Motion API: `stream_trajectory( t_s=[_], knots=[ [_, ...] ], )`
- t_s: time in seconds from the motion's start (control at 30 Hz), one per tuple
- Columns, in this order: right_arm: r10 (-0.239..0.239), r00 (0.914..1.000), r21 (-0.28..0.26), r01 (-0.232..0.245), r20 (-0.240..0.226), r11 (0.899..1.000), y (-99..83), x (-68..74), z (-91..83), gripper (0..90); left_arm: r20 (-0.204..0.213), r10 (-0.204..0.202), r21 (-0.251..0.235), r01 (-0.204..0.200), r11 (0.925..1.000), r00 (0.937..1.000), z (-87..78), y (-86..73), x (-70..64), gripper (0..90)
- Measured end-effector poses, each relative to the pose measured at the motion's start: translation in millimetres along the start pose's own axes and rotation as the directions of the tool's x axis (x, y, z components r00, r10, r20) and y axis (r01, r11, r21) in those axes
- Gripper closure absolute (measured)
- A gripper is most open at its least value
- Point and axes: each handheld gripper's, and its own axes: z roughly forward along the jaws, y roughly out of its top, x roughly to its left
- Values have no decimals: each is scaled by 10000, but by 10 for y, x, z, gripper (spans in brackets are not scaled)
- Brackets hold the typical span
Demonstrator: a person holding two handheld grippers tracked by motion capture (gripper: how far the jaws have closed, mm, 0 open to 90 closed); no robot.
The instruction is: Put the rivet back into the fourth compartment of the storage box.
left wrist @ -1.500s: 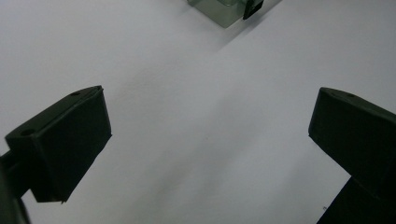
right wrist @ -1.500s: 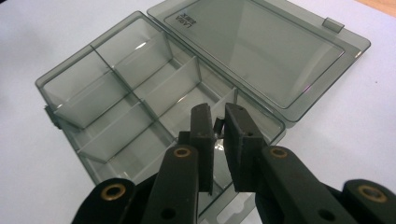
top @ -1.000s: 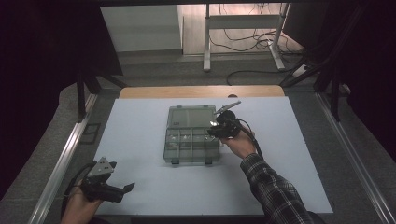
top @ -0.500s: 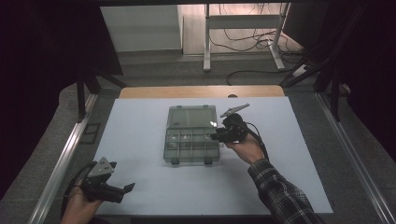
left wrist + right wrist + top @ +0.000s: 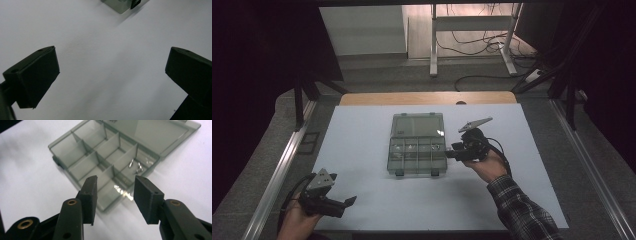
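**Right gripper hovering at the box's edge, left gripper waiting low**

In the right gripper view the right gripper [image 5: 115,195] is hanging with its jaws apart, nothing between them, just over the near edge of the box [image 5: 105,162], which is lying across the upper half of that frame. The box is a smoky, see-through case with its lid lying open and flat toward the upper right. Dividers are splitting the tray into compartments, and a few small metal bits [image 5: 136,166] are sitting in one compartment right of centre; what they are is too small to tell.

In the high view the right gripper [image 5: 453,152] is sitting right of centre, pointing left at the right side of the box [image 5: 417,145], which is resting in the middle of the white tabletop [image 5: 362,145]. Whether the jaws are touching the box cannot be told. A hand [image 5: 486,164] in a plaid sleeve [image 5: 522,212] is holding the gripper from the lower right.

The left gripper [image 5: 346,202] is resting in the lower left of the high view, well apart from the box, near the front edge of the tabletop. In the left gripper view its jaws are standing wide apart over bare white surface, with a corner of the box [image 5: 117,6] showing at the top edge.
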Motion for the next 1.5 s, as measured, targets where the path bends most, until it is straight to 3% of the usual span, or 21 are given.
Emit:
stream_trajectory(
  t_s=[0.3,0.5,1.2,1.37,1.5],
  knots=[
    [-307,9989,-15,308,365,9995,-143,50,-144,418,0,20,13,-20,10000,10000,0,0,-2,0],
    [-175,9989,61,173,445,9998,-227,74,-215,361,9,51,28,-51,10000,10000,1,2,-5,0],
    [-199,9960,-504,244,876,9984,-559,100,-511,97,3,-37,-34,37,10000,10000,-9,4,-1,0],
    [-308,9933,-459,361,1113,9983,-651,91,-551,61,-15,-45,-34,45,10000,10000,-12,3,0,0],
    [-138,9924,-499,200,1226,9986,-725,66,-593,48,-49,-54,-17,53,10000,10000,-13,1,-2,0]
  ],
)
